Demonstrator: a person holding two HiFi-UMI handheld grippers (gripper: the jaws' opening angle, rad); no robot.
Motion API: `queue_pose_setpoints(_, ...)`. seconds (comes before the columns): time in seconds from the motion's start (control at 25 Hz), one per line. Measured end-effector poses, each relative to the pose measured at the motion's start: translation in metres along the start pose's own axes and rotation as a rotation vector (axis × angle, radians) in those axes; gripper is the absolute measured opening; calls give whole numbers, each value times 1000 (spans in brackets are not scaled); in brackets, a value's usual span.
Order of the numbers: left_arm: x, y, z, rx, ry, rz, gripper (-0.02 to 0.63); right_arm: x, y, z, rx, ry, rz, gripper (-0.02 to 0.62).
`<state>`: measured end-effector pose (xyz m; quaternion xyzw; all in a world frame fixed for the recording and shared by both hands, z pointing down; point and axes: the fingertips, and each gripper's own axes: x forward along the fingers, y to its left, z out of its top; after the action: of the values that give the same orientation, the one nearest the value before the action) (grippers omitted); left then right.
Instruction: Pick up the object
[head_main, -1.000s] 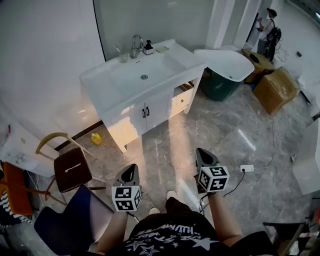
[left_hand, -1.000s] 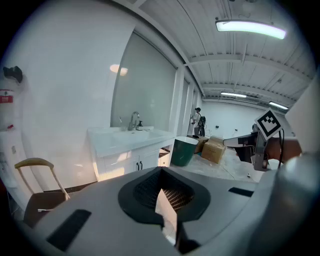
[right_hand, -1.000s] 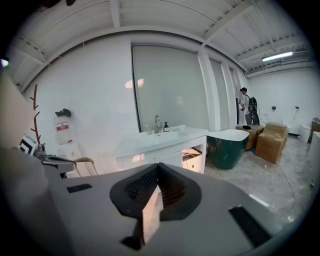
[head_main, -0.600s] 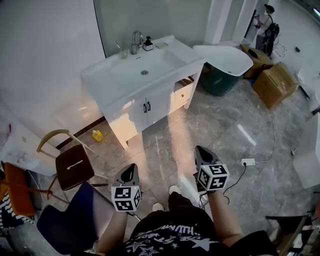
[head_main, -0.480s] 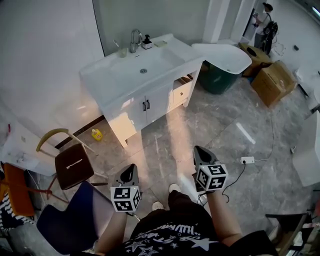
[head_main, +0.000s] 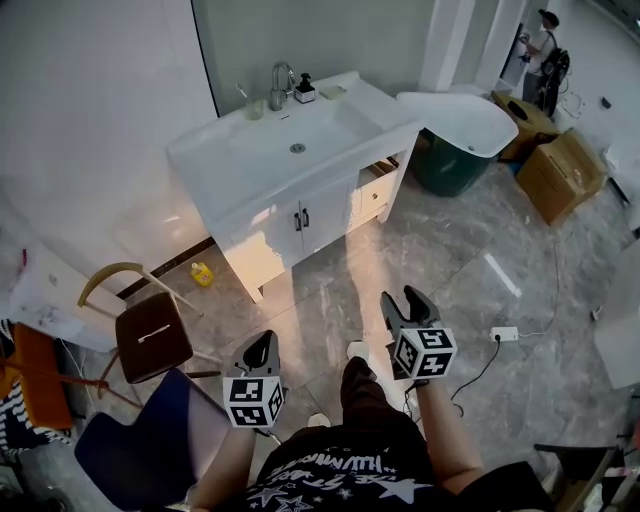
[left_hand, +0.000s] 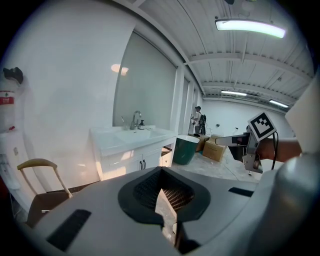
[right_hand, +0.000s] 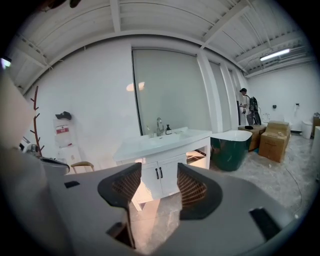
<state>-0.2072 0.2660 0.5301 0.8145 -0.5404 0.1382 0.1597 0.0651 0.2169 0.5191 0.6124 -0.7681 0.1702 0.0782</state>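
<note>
**A:** What had just changed?

**B:** The right tool (head_main: 402, 300) had just opened. 1 second earlier its jaws made a single closed point in the head view. Now they stood apart like a fork, with only the grey floor (head_main: 460, 250) showing between them.

**A:** And the other one?

**B:** The left tool (head_main: 262, 340), at 7 o'clock in the head view, had stayed as it was. Its jaws were together at the tips and held nothing.

**A:** So where was the object?

**B:** In neither tool. The task named no particular thing, so I could not tell which item was meant. The likeliest candidates sat at the back of the white bench (head_main: 212, 160), toward 12 o'clock from the person. There were 2 of them: a cup (head_main: 254, 105) at 9 o'clock of the faucet (head_main: 281, 82), and a soap bottle (head_main: 305, 90) at its 3 o'clock. Both were well apart from the tools.

**A:** What did that mean for the pick?

**B:** I judged the opening as getting ready for a grasp. The pick itself had not begun. The right tool looked like the one meant to take the object, and the floor up to the bench was yet to be crossed.
</note>
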Motion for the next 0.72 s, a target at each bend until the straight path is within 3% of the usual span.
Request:
queue_pose_setpoints(0.08,13,6,5,-3,6,22,15,23,-11,-1,14,23,4,279)
queue_pose_setpoints(0.16,31,12,11,-8,14,45,15,47,-25,2,31,42,7,296)
queue_pose_setpoints(0.72,221,-6,110,0,6,130,15,224,-157,84,51,75,72,302)
